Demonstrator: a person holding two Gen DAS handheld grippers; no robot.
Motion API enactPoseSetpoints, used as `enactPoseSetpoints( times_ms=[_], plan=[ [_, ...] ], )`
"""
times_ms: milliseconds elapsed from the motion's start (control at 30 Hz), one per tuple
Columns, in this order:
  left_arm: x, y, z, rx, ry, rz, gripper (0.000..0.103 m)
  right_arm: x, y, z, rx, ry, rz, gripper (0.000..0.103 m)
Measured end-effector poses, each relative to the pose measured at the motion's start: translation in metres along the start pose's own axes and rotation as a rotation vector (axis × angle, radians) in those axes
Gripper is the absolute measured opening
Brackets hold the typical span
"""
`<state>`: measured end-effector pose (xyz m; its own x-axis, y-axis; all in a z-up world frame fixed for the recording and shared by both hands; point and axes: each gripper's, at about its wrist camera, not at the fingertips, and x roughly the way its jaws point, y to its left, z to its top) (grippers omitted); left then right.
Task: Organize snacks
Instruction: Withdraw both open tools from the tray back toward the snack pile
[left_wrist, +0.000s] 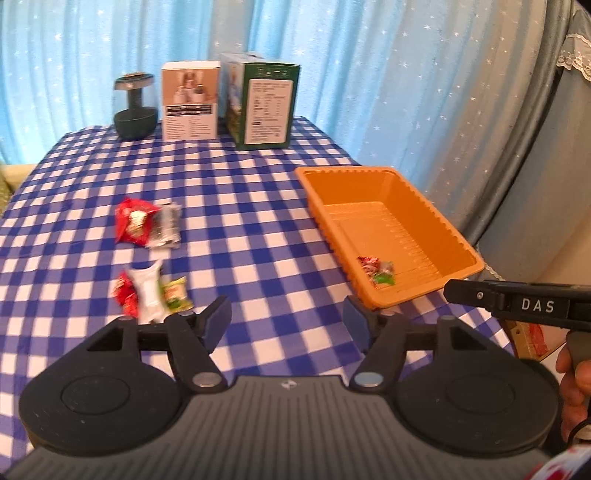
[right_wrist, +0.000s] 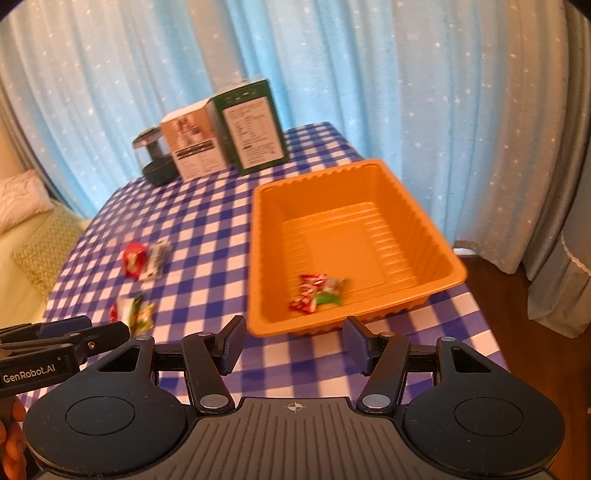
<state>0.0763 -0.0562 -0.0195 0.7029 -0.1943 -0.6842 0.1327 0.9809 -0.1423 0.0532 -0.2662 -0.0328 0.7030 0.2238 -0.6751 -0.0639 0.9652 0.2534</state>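
Snacks sit in three groups on the checked tablecloth (left_wrist: 240, 206). Two wrapped ones, red and green (right_wrist: 317, 291), lie in the near left corner of the orange tray (right_wrist: 406, 206), whose long axis runs from the table's near edge towards its far right corner. Out on the cloth, towards the left edge, a red packet and a silvery one (left_wrist: 147, 225) lie side by side, touching. Nearer the front edge a red, a white and a green-yellow packet (left_wrist: 151, 295) are bunched together, the white one's long axis pointing away from the near edge.

The left gripper (left_wrist: 286, 325) has its jaws apart with nothing between them, only bare cloth; the near bunch lies just beyond its left finger, the tray's near corner just past its right finger. The right gripper (right_wrist: 293, 343) is likewise parted and empty, and the tray's near wall lies straight beyond the gap.

Only the left wrist view shows the near bunch clearly and a hand (left_wrist: 576, 387) on the other tool; the right wrist view alone shows the tray's whole floor. Two boxes (left_wrist: 225, 99) and a dark stand (left_wrist: 135, 107) line the far edge.
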Motion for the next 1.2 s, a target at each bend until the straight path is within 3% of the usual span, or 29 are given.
enactPoseSetpoints(
  times_ms=[500, 1200],
  plan=[
    [-0.041, 0.057, -0.02, -0.069, -0.017, 0.139, 0.071, 0.004, 0.05, -0.014, -0.085, 0.027, 0.063, 0.058],
    [-0.045, 0.105, -0.027, -0.116, -0.008, 0.22, 0.073, 0.026, 0.087, -0.021, -0.179, 0.032, 0.1, 0.058]
  ],
)
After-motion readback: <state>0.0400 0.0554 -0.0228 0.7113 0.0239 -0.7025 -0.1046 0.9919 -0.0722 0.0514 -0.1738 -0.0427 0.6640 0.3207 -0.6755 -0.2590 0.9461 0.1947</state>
